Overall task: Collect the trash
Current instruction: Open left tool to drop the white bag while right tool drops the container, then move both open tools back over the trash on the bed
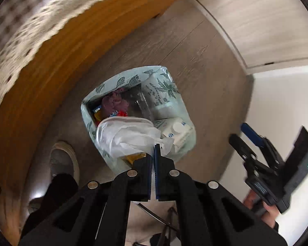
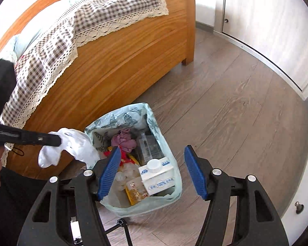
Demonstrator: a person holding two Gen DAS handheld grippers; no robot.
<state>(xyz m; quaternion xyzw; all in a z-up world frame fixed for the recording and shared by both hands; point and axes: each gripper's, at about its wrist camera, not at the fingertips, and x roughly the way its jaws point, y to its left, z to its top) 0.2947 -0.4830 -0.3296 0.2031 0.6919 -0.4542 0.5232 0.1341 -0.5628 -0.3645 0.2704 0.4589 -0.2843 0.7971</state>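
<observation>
The left gripper (image 1: pixel 156 146) is clenched on a crumpled white plastic bag (image 1: pixel 129 137), which hangs at the near-left rim of the trash bin (image 2: pixel 170 164), partly over its opening and partly outside it. The bin, lined with a pale leaf-printed bag (image 2: pixel 131 112), stands on the wood floor (image 2: pixel 236 112) just beside the long side board of the wooden bed (image 2: pixel 117 69), leaving only a narrow gap there. Inside it lie a white milk carton (image 2: pixel 158 176), a purple crumpled cloth (image 2: pixel 124 140), a yellow wrapper (image 2: pixel 135 192) and a clear plastic container (image 2: pixel 147 145), filling it near to the rim. The right gripper (image 2: pixel 152 172) hangs released above the bin, its blue pads spread wide with nothing between them. Open floor stretches to the right toward the pale cabinet doors (image 2: pixel 267 20); the checked, lace-edged bedcover (image 2: pixel 51 47) overhangs the bed's edge. A shoe (image 1: pixel 63 160) stands on the floor left of the bin.
</observation>
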